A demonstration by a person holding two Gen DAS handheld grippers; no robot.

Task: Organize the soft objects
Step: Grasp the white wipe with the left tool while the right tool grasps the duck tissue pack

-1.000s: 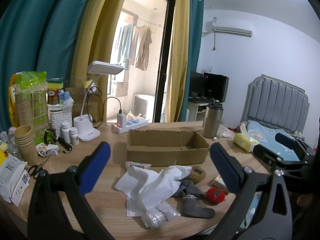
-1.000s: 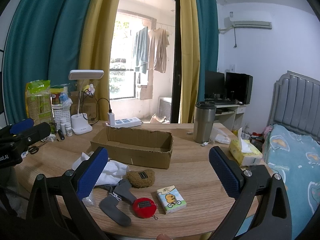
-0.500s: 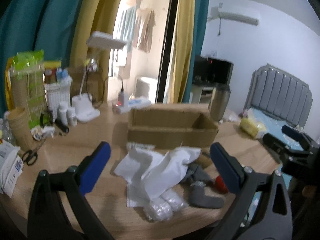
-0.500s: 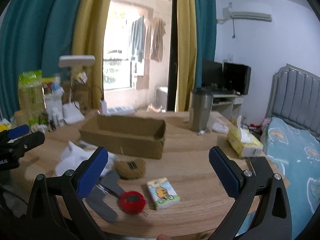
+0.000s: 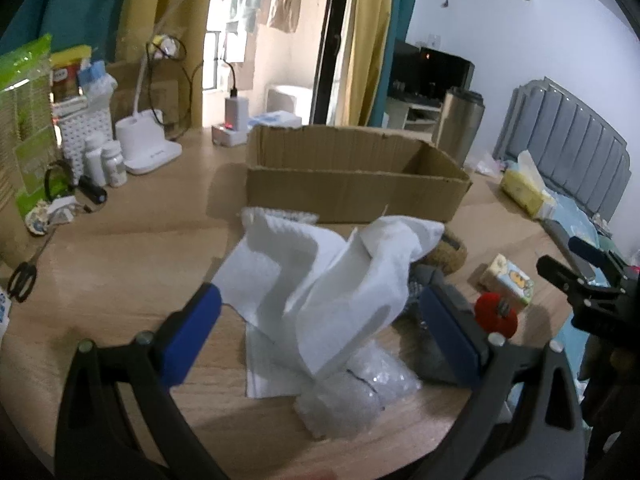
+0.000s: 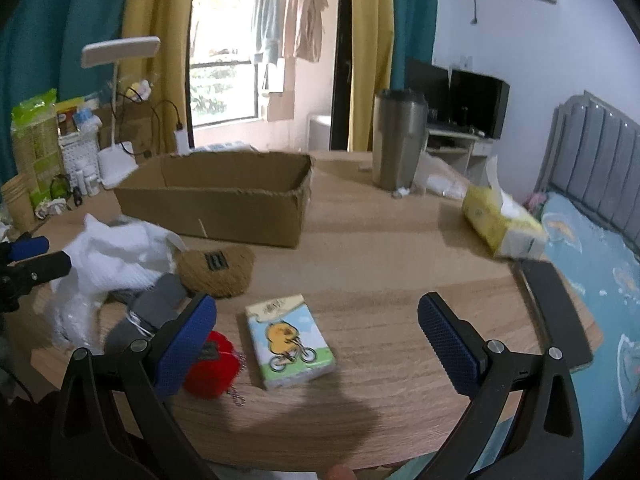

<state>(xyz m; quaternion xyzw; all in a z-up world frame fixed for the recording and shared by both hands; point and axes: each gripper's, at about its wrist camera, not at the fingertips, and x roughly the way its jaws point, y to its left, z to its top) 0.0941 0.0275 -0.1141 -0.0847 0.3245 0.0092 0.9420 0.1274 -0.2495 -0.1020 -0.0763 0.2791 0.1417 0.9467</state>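
Note:
A crumpled white cloth (image 5: pixel 336 272) lies on the wooden table in front of an open cardboard box (image 5: pixel 352 184). My left gripper (image 5: pixel 320 332) is open, its jaws on either side of the cloth, just above it. Bubble wrap (image 5: pixel 356 396) lies under the cloth's near edge. My right gripper (image 6: pixel 316 340) is open above a small tissue pack with a duck picture (image 6: pixel 290 340). A red plush ball (image 6: pixel 212 368), a grey sock (image 6: pixel 152 312) and a brown plush (image 6: pixel 218 268) lie left of it. The box (image 6: pixel 224 200) stands behind.
A steel tumbler (image 6: pixel 398 144) and a yellow tissue box (image 6: pixel 500 220) stand at the right of the table. A desk lamp (image 5: pixel 148 148), bottles, paper cups and scissors (image 5: pixel 24 280) crowd the left. A bed (image 6: pixel 592 240) lies beyond the table's right edge.
Both grippers have moved forward and down toward the table. The left one now straddles the white cloth; the right one hangs over the tissue pack. Both jaws stay open.

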